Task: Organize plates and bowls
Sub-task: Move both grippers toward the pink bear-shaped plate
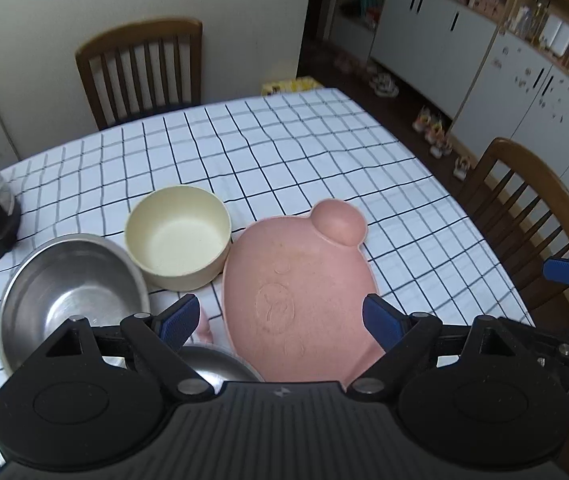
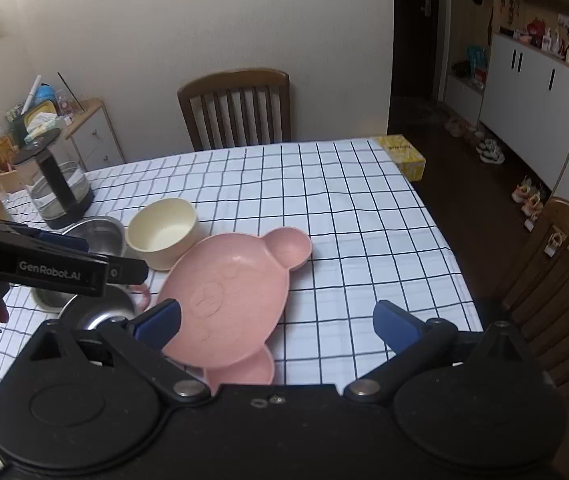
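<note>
ok so pink bear plate [image 1: 304, 288] flat on desk [image 1: 324, 152], dead ahead between my left jaws, long axis running away from me. left gripper [image 1: 280, 322] wide open, holding nothing. right gripper [image 2: 276, 326] also gaping, empty, plate off to its left. left one nearer imo.

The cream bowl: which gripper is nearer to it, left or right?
Left. The left gripper hovers just before the cream bowl; the right gripper sits further right, past the pink plate.

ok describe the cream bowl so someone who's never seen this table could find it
On the checked tablecloth, look at the cluster of dishes on its left part, in front of the glass kettle. The cream bowl stands between a steel bowl and the pink bear plate. It alone is pale, matte and straight-sided.
</note>
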